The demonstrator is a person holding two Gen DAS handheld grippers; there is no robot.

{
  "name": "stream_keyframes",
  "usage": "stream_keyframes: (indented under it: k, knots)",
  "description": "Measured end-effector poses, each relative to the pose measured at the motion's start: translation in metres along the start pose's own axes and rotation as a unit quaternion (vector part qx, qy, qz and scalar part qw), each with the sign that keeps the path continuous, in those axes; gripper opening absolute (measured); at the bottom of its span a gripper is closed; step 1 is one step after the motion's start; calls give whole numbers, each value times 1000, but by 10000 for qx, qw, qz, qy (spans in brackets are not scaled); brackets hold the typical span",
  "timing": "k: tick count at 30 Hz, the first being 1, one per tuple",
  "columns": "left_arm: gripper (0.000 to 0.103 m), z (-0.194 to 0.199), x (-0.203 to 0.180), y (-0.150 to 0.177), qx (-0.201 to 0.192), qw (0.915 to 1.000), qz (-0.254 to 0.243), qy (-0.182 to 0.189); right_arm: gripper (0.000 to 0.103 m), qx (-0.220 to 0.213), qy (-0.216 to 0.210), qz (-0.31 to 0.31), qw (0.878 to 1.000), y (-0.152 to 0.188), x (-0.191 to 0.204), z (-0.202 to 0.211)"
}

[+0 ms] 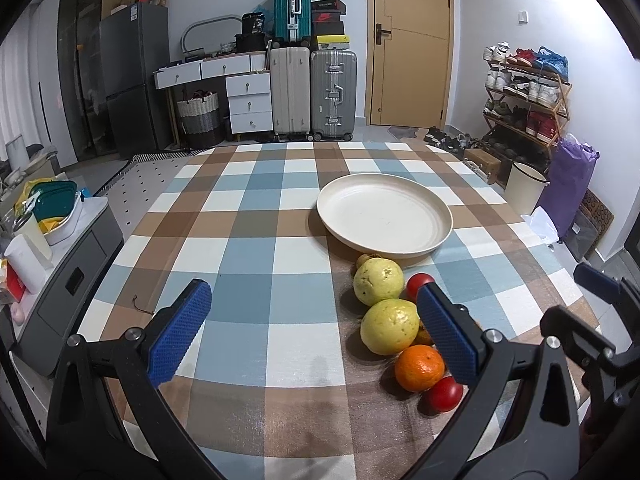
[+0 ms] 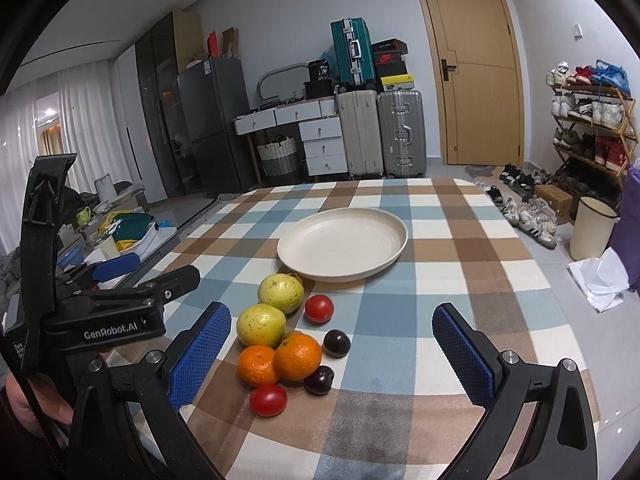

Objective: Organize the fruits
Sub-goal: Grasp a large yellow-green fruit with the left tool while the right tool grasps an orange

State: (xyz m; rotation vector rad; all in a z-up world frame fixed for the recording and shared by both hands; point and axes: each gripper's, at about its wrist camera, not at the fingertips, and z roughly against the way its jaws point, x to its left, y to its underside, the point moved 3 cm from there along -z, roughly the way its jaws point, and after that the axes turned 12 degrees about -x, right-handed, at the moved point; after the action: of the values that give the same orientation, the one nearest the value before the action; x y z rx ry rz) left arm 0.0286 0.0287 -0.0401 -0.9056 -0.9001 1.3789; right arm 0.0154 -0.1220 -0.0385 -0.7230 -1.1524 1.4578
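Note:
A cream plate [image 1: 440, 236] [image 2: 396, 252] lies empty on the checked tablecloth. In front of it is a cluster of fruit: two yellow-green guavas [image 1: 378, 281] [image 2: 281, 293], two oranges [image 2: 298, 356] [image 1: 419, 367], two red tomatoes [image 2: 319, 309] [image 1: 443, 394] and two dark plums [image 2: 336, 343]. My left gripper [image 1: 314, 320] is open and empty, just left of the fruit; its right finger hides part of the cluster. My right gripper [image 2: 332, 354] is open and empty, with the fruit between and ahead of its fingers. The left gripper also shows at the left of the right wrist view [image 2: 132, 280].
The table [image 1: 256, 248] has a blue, brown and white checked cloth. A grey cabinet [image 1: 68, 276] with cups and containers stands left of it. Suitcases [image 1: 312, 92], drawers, a door, a shoe rack [image 1: 524, 100] and a cream bin [image 1: 524, 192] stand beyond.

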Motion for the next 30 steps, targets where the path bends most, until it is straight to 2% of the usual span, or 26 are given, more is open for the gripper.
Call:
stream_keyframes:
  k: [12, 23, 30]
  knots:
    - [102, -21, 4, 5, 38, 10000, -2, -80, 103, 437, -343, -254, 9981, 19, -5, -28]
    - [102, -43, 20, 4, 92, 9996, 266, -70, 103, 819, -557, -427, 9942, 36, -8, -57]
    - [102, -57, 24, 11, 254, 9992, 317, -66, 100, 999, -627, -480, 9919, 44, -3, -69]
